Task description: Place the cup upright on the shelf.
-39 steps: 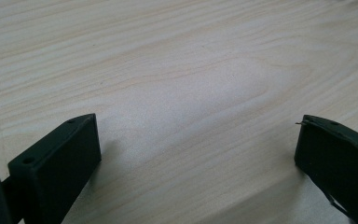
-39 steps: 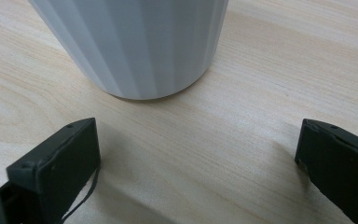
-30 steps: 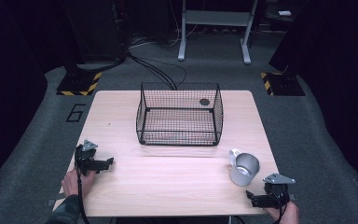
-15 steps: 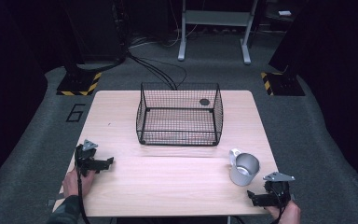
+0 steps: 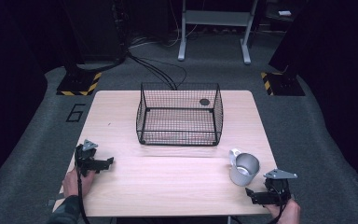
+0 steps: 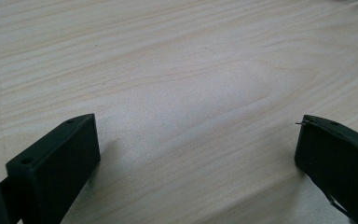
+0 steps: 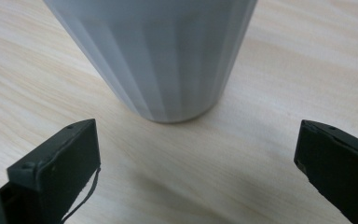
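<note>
A grey ribbed mug [image 5: 243,169] stands upright on the wooden table [image 5: 177,186] at the front right, its handle pointing to the back left. My right gripper [image 5: 256,196] rests just in front of it, open, and the mug's lower wall [image 7: 163,60] rises a short way ahead of the gap between the jaws. At the front left, my left gripper [image 5: 103,164] lies on the table, open, with only bare wood [image 6: 191,116] between its jaws. A black wire basket [image 5: 179,114] sits at the middle back.
A small dark round object [image 5: 204,101] shows at the basket's back right. Cables [image 5: 154,70], a metal stand [image 5: 214,28] and yellow-black striped bases [image 5: 77,83] are on the grey floor beyond the table. A hand [image 5: 77,179] holds each gripper at the front edge.
</note>
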`<action>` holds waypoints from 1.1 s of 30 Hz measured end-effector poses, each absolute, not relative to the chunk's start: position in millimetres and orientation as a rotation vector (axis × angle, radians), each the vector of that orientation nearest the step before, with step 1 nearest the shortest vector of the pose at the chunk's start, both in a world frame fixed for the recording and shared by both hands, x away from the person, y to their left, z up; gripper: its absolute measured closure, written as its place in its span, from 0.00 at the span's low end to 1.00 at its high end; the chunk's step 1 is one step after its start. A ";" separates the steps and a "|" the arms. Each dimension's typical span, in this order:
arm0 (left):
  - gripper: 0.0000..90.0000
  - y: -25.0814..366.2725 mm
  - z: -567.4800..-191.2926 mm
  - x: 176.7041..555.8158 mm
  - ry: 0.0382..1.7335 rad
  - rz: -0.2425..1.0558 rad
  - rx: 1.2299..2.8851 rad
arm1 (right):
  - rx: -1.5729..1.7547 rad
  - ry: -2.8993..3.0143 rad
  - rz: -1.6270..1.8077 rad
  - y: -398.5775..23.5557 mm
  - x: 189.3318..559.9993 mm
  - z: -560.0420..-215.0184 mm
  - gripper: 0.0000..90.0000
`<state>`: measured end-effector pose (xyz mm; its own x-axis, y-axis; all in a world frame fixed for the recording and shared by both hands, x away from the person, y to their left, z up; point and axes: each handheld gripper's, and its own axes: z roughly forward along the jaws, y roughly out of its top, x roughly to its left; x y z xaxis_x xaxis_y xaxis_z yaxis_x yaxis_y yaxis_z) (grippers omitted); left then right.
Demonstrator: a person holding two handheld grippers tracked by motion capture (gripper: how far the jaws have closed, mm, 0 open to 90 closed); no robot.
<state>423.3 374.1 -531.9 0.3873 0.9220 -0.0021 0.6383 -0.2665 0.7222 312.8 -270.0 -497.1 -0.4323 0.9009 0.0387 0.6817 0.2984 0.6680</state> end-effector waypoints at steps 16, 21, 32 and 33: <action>0.00 374.1 -531.9 423.4 1.334 0.567 2.005 | 1.394 2.233 0.929 -253.1 322.3 -462.8 0.00; 0.00 374.1 -531.9 423.4 1.333 0.567 2.005 | 1.381 2.217 0.944 -250.9 327.4 -458.4 0.00; 0.00 374.2 -531.8 423.5 1.333 0.568 2.006 | 1.363 2.227 0.951 -242.7 338.7 -448.9 0.00; 0.00 374.2 -531.8 423.5 1.333 0.568 2.006 | 1.356 2.241 0.944 -241.9 340.3 -448.2 0.00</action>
<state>423.5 374.2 -531.8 0.3880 0.9216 -0.0010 0.6379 -0.2677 0.7221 340.3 -241.9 -448.2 -0.4774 0.8779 0.0384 0.6405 0.3177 0.6991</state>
